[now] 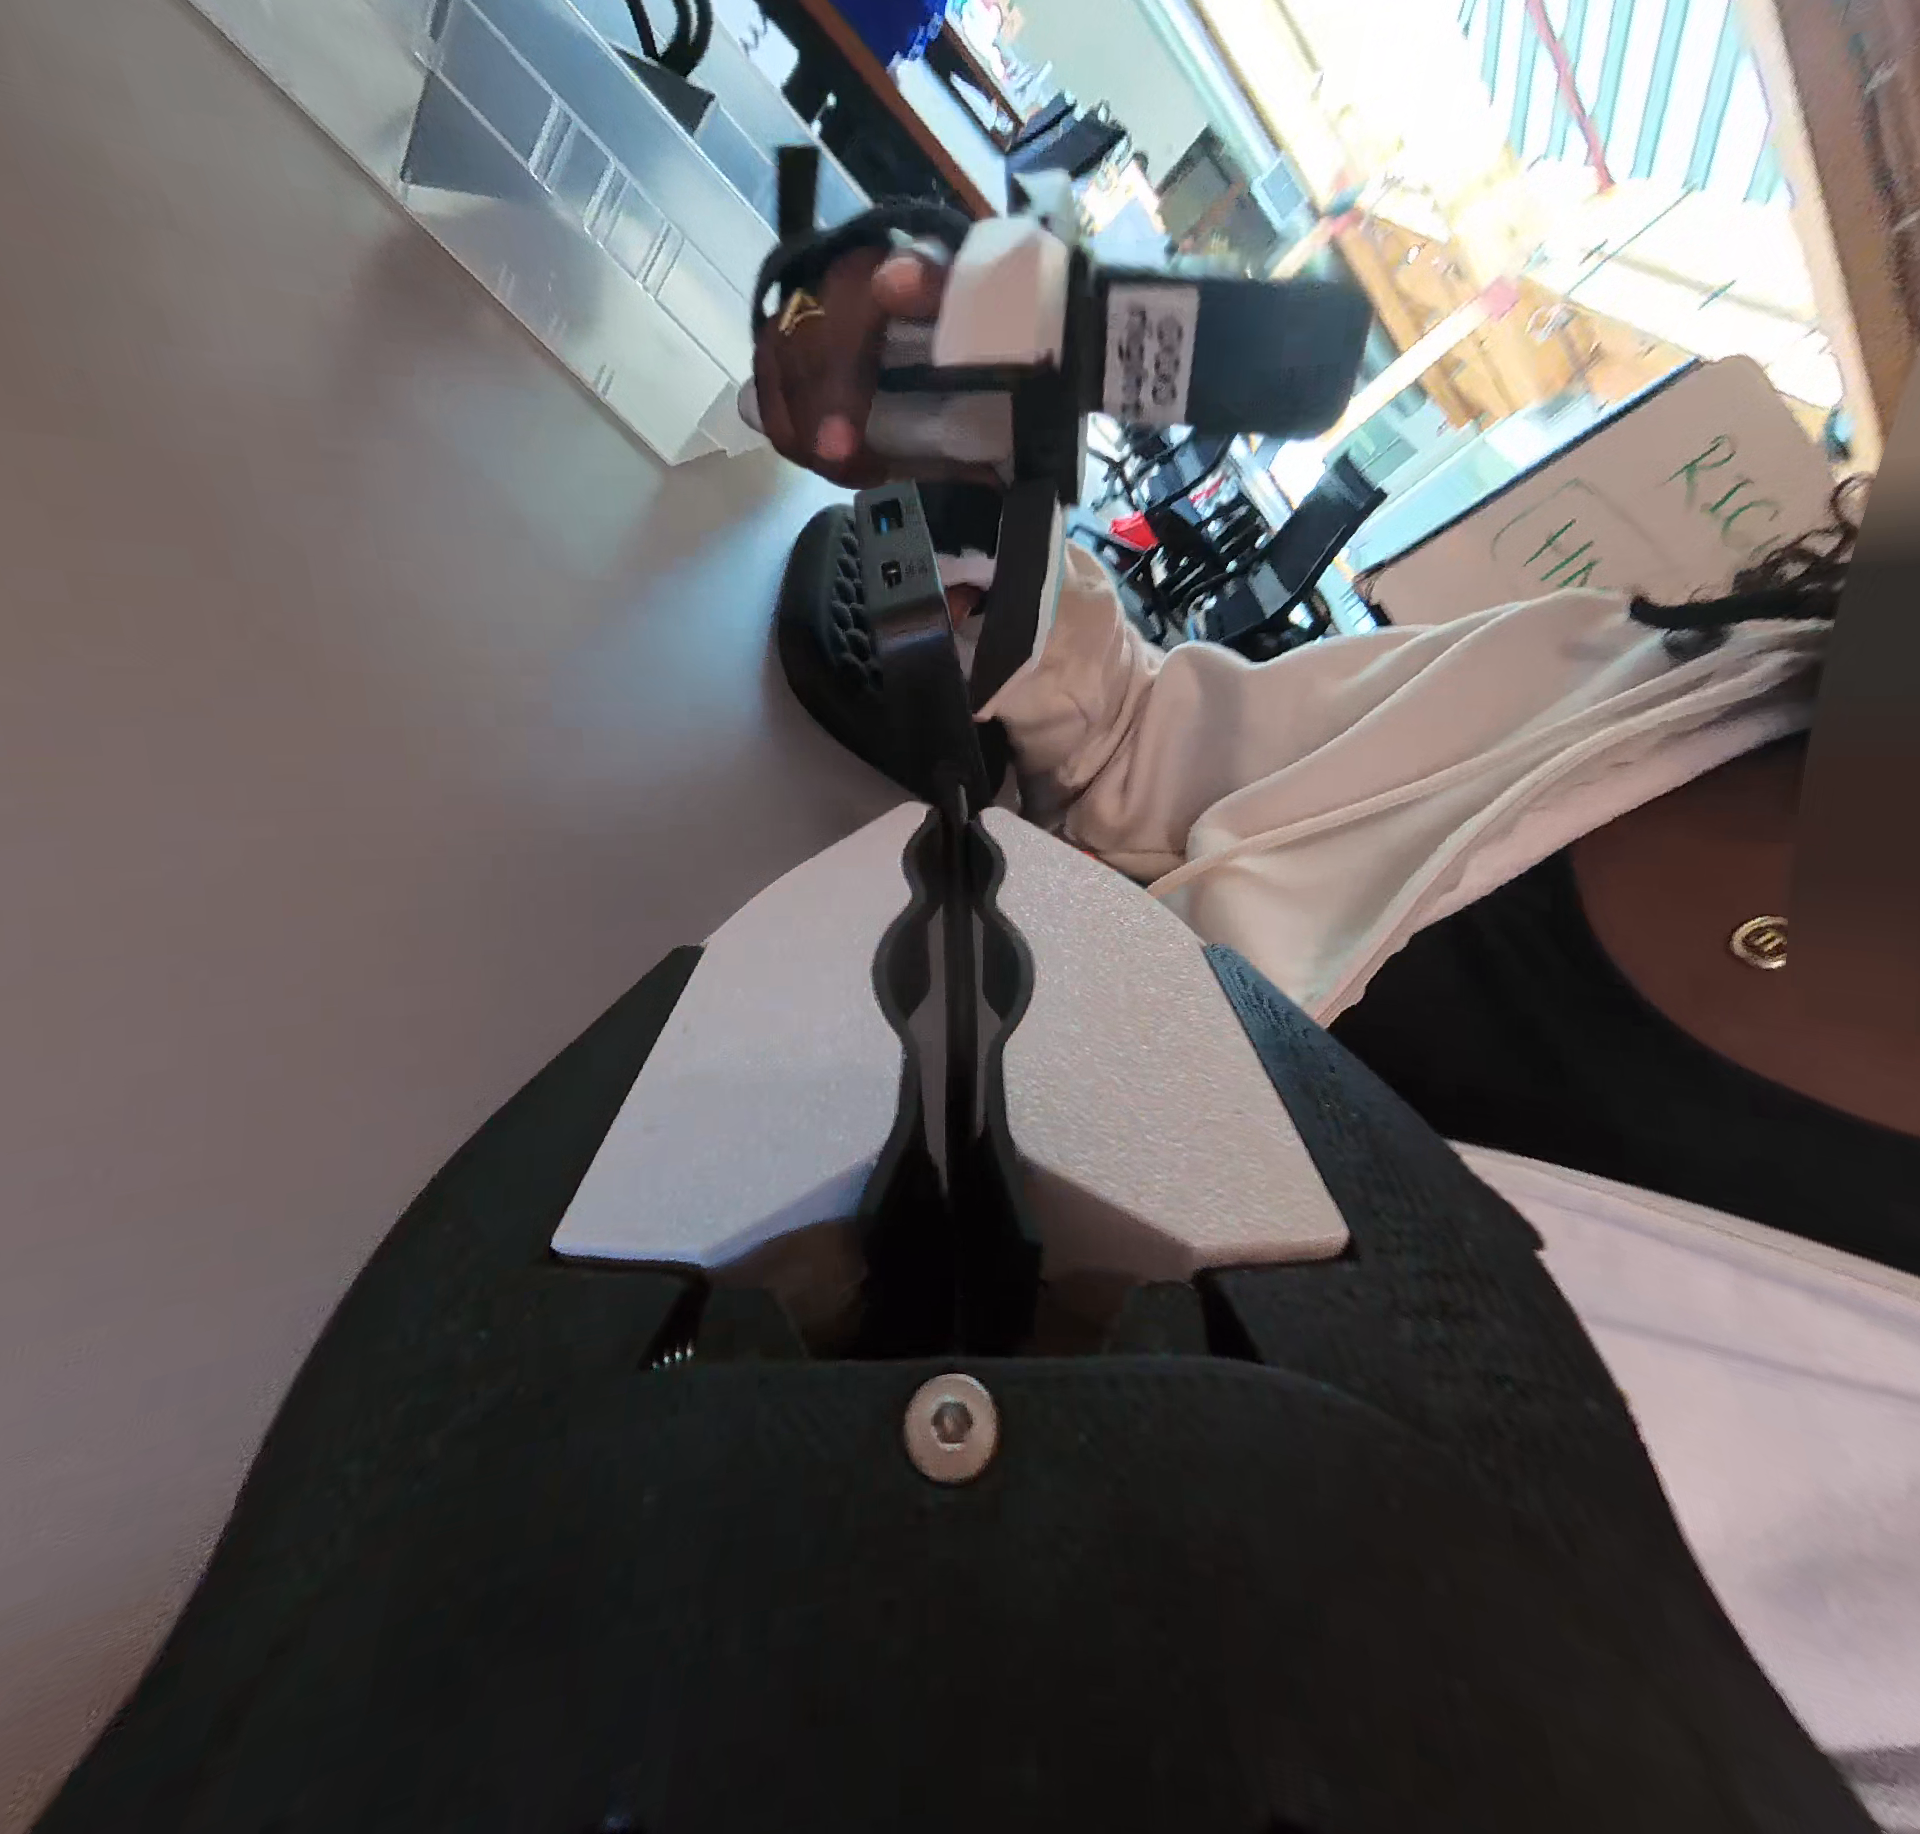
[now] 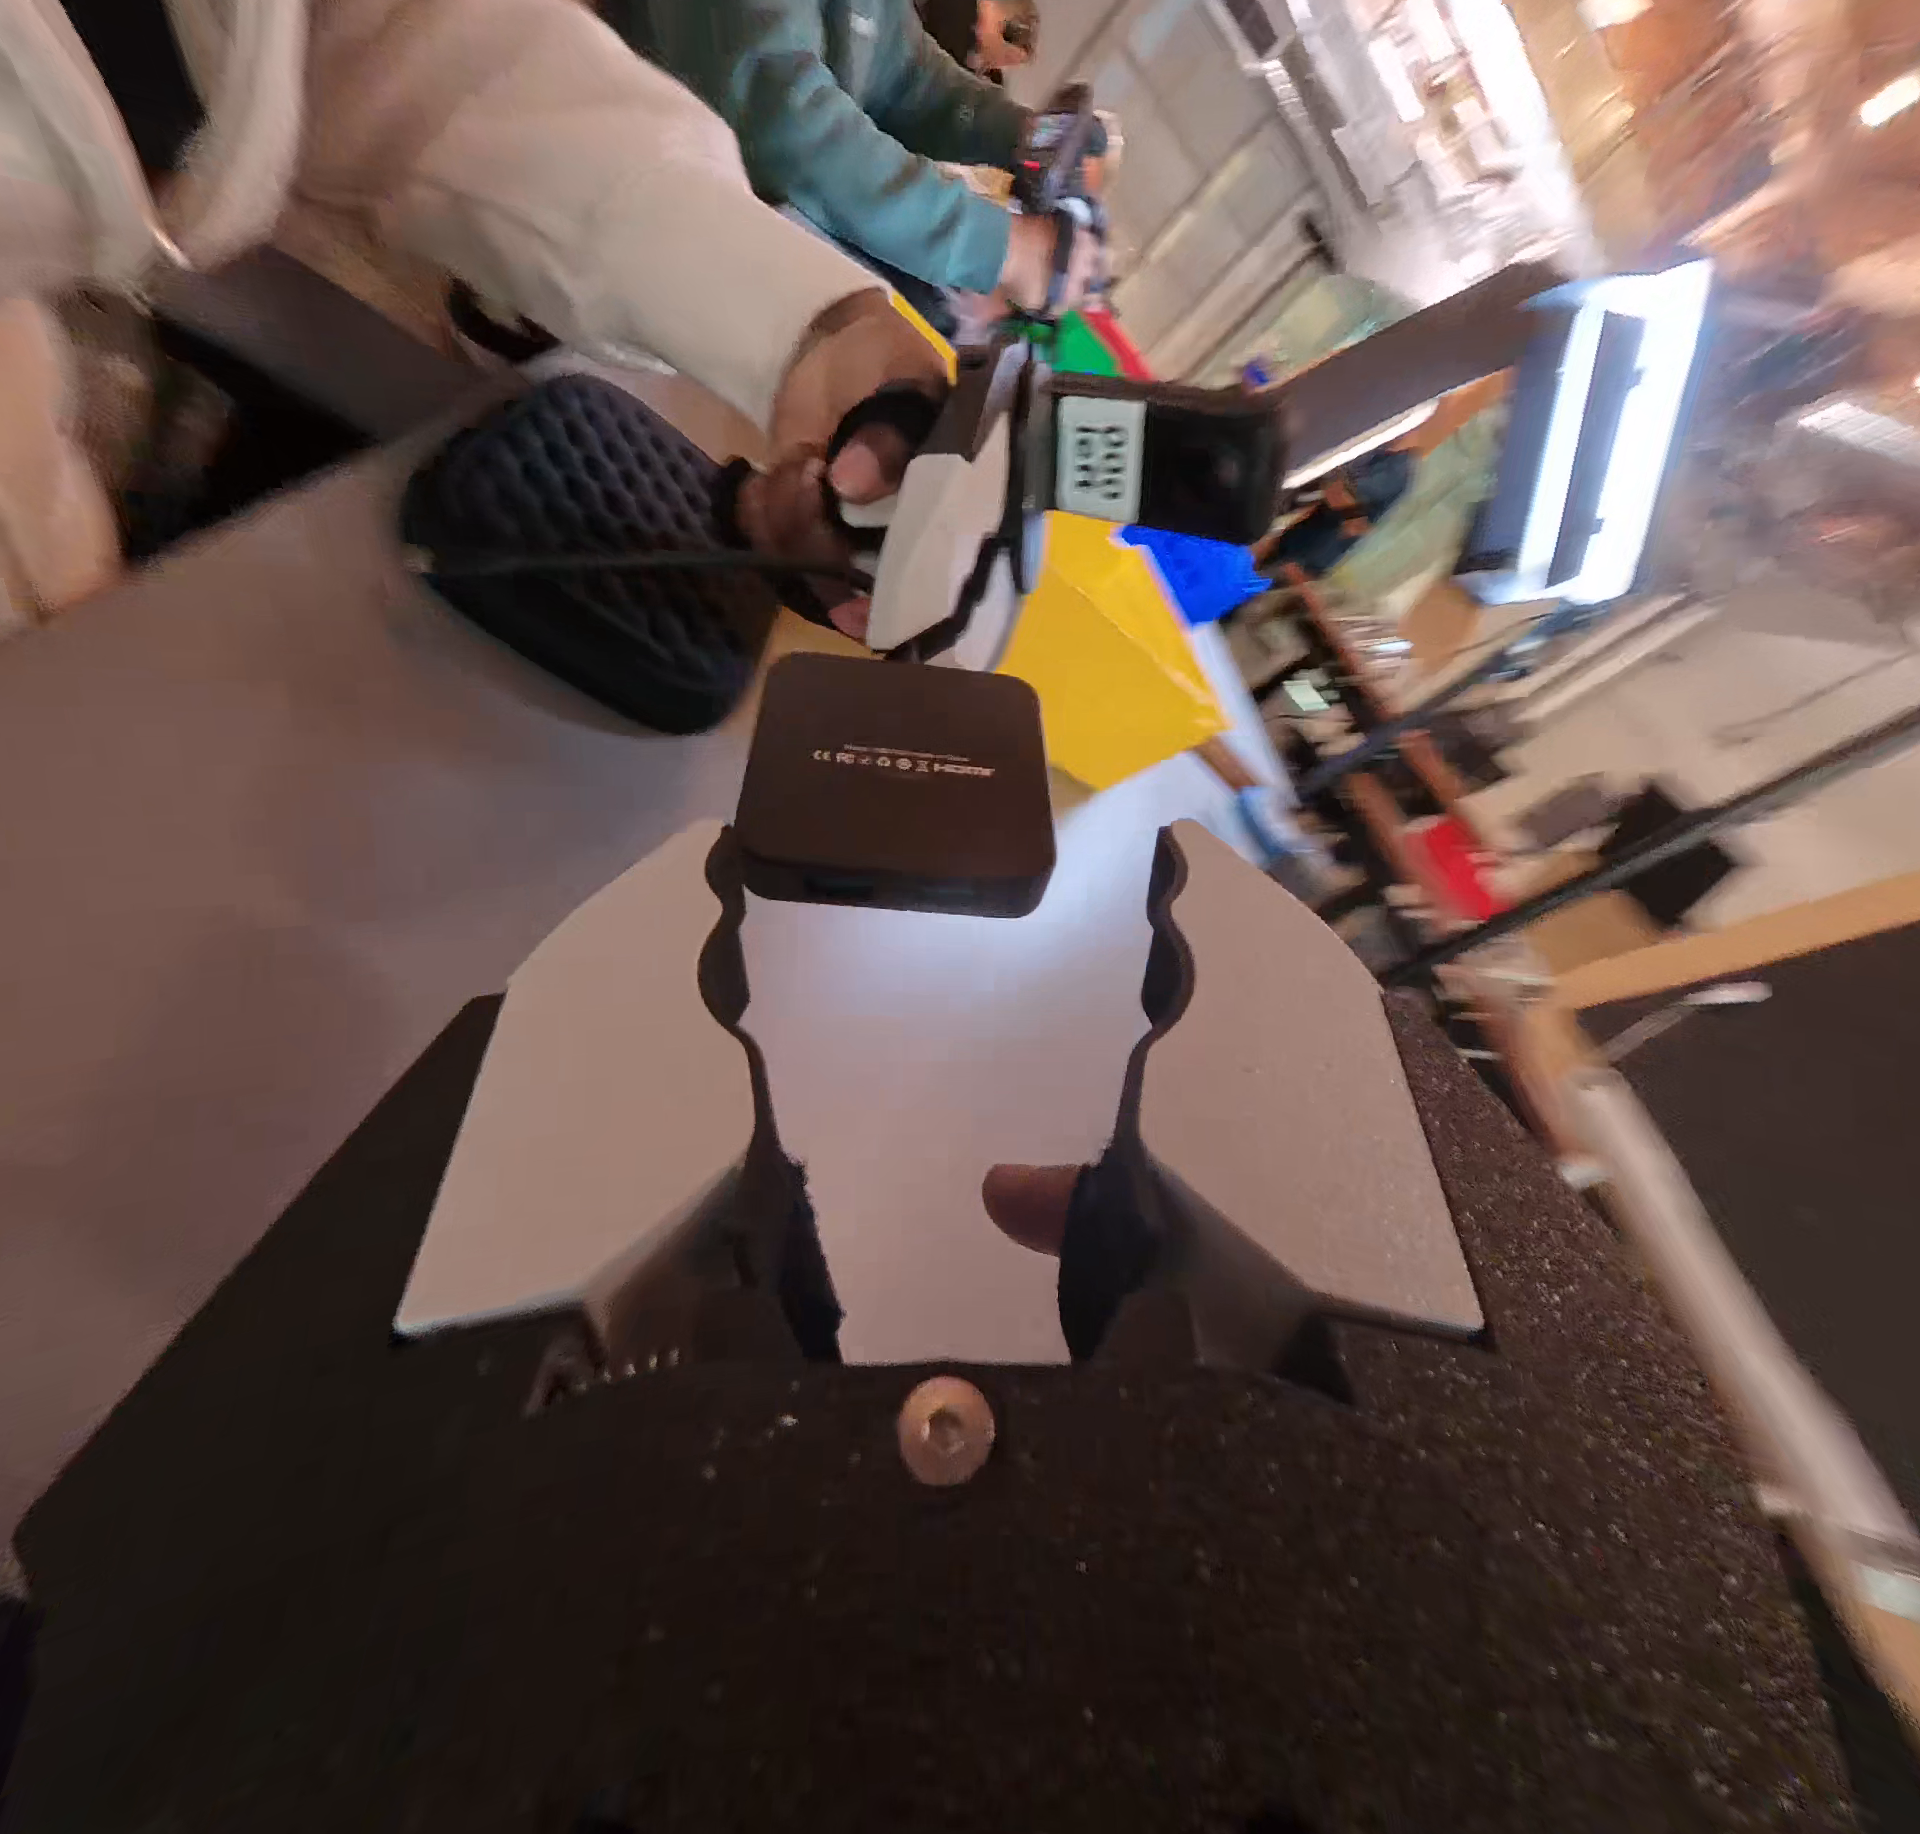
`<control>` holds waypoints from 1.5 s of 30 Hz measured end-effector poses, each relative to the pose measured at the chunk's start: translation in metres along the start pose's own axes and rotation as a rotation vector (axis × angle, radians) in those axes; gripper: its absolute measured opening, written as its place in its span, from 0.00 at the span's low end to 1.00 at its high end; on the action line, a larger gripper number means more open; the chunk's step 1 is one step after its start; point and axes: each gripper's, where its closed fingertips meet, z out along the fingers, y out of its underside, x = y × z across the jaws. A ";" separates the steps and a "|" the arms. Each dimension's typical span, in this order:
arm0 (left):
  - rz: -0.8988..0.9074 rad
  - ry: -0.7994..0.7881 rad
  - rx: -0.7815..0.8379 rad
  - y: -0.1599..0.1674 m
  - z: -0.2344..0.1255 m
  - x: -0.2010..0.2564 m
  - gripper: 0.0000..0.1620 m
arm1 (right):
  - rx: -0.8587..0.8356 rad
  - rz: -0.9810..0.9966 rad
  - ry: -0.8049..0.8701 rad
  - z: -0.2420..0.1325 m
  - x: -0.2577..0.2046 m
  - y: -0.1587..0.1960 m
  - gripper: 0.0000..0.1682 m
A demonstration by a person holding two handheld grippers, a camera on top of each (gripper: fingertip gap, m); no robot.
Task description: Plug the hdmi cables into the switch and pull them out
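Note:
My left gripper [image 1: 956,818] is shut on a thin black HDMI cable [image 1: 961,1005] that runs between its fingers. The cable's black plug [image 1: 935,714] sticks out ahead and meets the side of the black switch [image 1: 902,579], seen edge-on with its ports. I cannot tell if the plug is seated. In the right wrist view the switch [image 2: 894,797] is a flat black box lying on the white table [image 2: 260,797]. My right gripper [image 2: 945,839] is open, its tips either side of the switch's near edge. The left gripper [image 2: 935,579] shows beyond the switch.
A black honeycomb-textured pad [image 2: 582,537] lies next to the switch; it also shows in the left wrist view [image 1: 831,600]. A clear plastic organiser [image 1: 540,153] stands at the back. Yellow [image 2: 1101,662] and blue [image 2: 1195,569] objects lie past the switch. Other people work behind. The tips of one gripper are about 7 cm away from the tips of the other.

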 end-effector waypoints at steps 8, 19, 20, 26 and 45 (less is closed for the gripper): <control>-0.158 0.083 0.003 0.001 0.002 0.000 0.02 | -0.249 -0.752 0.186 0.034 -0.008 0.013 0.22; 0.910 -0.572 0.039 -0.046 -0.013 -0.007 0.33 | -0.284 0.216 -0.034 0.028 -0.011 0.045 0.08; 0.993 -0.581 -0.012 -0.041 -0.006 -0.004 0.34 | -0.303 0.217 -0.045 0.028 -0.014 0.047 0.08; 1.182 -0.873 -0.095 -0.055 -0.020 -0.019 0.35 | -0.450 0.229 -0.072 0.025 -0.021 0.070 0.08; 0.440 -1.499 -0.302 0.018 -0.320 -0.071 0.27 | -0.596 0.456 0.135 0.003 0.011 0.110 0.08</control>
